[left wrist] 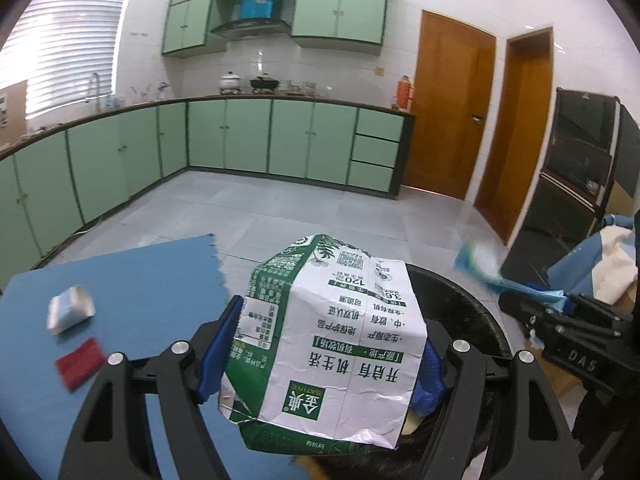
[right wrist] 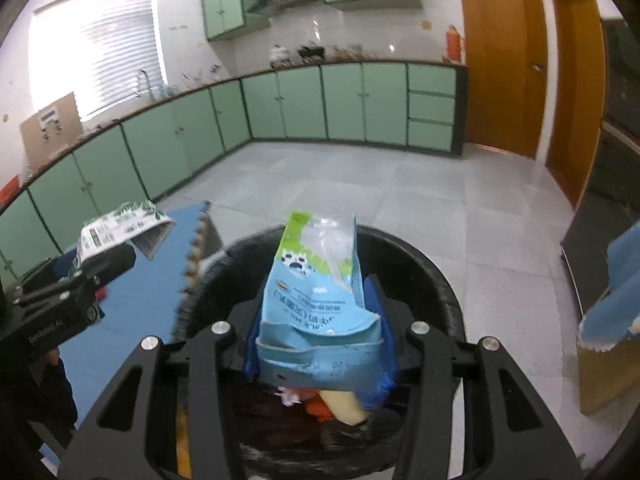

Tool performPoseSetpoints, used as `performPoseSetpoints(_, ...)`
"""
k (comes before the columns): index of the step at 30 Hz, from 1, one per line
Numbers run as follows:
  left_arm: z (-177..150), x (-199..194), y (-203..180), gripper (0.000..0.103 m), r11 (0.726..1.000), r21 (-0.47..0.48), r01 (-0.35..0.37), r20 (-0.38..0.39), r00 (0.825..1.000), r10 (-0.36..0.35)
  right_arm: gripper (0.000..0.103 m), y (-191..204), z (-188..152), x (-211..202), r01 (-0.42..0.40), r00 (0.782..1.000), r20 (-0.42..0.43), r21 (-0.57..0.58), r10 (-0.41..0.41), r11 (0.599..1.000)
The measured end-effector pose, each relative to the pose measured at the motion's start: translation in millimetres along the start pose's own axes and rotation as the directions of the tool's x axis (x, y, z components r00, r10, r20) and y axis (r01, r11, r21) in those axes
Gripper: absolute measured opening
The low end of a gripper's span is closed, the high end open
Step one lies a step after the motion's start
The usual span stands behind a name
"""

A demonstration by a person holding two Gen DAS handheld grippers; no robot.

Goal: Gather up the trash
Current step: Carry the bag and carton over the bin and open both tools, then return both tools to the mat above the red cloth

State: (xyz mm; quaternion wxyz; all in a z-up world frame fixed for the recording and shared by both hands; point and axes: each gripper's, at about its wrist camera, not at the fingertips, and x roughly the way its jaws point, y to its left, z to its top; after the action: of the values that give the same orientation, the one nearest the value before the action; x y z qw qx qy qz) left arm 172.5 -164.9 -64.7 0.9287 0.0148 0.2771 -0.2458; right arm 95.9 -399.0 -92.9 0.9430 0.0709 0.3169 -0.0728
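Between the left gripper (left wrist: 326, 344) jaws, a crumpled green-white carton (left wrist: 328, 340) is pinched wide; right gripper (right wrist: 316, 336) jaws clamp a squashed blue carton (right wrist: 316, 312), both above the black bin (right wrist: 436, 276). Risk: left carton overhangs the bin's near rim w/ the blue mat (left wrist: 132, 280) beside it (could drop outside). Grippers sit close, may clash. Foil scrap (left wrist: 70, 309) and red wrapper (left wrist: 79, 362) lie on the mat.

Left gripper (left wrist: 326, 344), right gripper (right wrist: 318, 332): fingers clamped, tilted down.
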Motion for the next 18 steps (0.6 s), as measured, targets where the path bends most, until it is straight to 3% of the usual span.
performPoseSetpoints(9, -12.6, 80.5, -33.1, 0.074, 0.999, 0.029, 0.046, -0.120, 0.992, -0.043, 0.045, -39.3, -19.7, 70.7, 0.039, 0.993, -0.113, 0.074, -0.030, 0.997)
performPoseSetpoints(13, -16.8, 103.7, -38.1, 0.075, 0.998, 0.022, 0.065, -0.180, 0.982, -0.060, 0.076, -46.6, -23.5, 88.1, 0.031, 0.990, -0.140, 0.105, -0.016, 0.994)
performPoseSetpoints(18, -14.8, 101.4, -34.9, 0.085, 0.995, 0.018, 0.094, -0.179, 0.980, -0.089, 0.082, -44.0, -22.2, 89.8, 0.043, 0.989, -0.144, 0.098, -0.029, 0.994)
